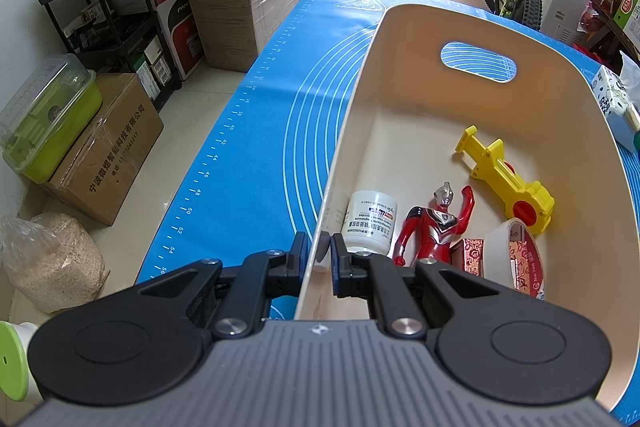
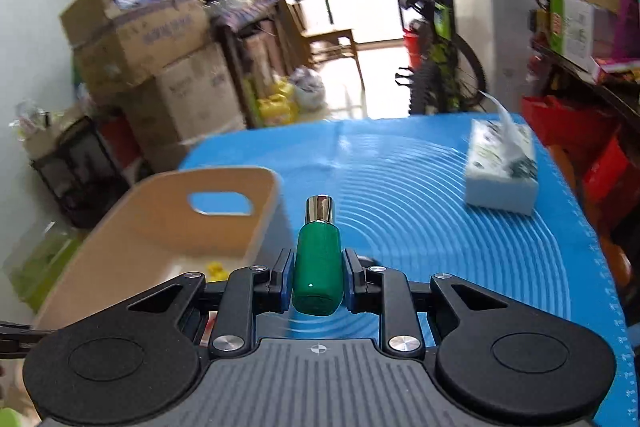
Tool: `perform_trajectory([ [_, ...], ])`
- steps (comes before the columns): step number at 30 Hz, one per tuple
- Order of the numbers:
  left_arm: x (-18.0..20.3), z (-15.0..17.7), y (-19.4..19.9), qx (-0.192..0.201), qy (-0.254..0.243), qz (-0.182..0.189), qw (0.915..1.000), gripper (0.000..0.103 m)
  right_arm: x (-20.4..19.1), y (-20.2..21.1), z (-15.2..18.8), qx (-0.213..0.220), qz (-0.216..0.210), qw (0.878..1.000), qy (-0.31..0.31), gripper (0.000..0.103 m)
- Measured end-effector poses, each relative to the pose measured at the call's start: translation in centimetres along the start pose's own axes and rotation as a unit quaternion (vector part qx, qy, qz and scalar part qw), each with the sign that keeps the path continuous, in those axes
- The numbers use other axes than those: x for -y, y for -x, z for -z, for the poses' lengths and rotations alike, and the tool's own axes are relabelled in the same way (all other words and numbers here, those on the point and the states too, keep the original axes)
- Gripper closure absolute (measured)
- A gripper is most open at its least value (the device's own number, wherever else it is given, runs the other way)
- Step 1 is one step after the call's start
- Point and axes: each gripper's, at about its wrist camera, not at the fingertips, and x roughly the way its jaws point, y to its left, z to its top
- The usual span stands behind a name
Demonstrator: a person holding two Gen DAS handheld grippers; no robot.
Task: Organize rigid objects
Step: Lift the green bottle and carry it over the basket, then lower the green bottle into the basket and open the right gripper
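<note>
One cream bin (image 1: pixel 476 27) is seen on the blue mat (image 1: pixel 256 131), and five things are counted inside it. One white pill bottle (image 1: pixel 370 221) is lying on its side. One red toy figure (image 1: pixel 434 225) is lying next to it. One yellow toy (image 1: pixel 508 175) with a red button is found near the far side. One white tape roll (image 1: pixel 508 255) and one small red patterned box (image 1: pixel 472 255) are tucked close together. The near wall of the bin is pinched by the left gripper (image 1: pixel 320 253). One green bottle (image 2: pixel 318 267) with a shiny silver cap is squeezed by the right gripper (image 2: pixel 318 277) and is held up above the mat, just beside the bin. One tissue box (image 2: pixel 500 167) is seen on the mat, well apart from the bin.
</note>
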Motion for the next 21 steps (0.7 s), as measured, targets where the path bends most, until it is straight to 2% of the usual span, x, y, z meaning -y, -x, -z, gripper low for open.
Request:
perform_trajectory([
  [5, 0.0, 0.0, 0.0, 0.0, -0.001, -0.001, 1.0, 0.089, -3.0, 1.0, -0.5, 0.011, -0.045, 0.999, 0.015, 0.07],
  [8, 0.0, 0.0, 0.0, 0.0, 0.0, 0.0, 1.0, 0.089, -5.2, 0.8, -0.1, -0.001, -0.067, 0.997, 0.037, 0.07],
  [16, 0.0, 0.0, 0.0, 0.0, 0.0, 0.0, 1.0, 0.089, -10.8, -0.4, 2.6, -0.057, -0.085, 0.987, 0.121, 0.07],
  [21, 0.0, 0.0, 0.0, 0.0, 0.0, 0.0, 1.0, 0.089, -12.8, -1.7, 4.4, -0.112, -0.081, 0.977, 0.162, 0.07],
])
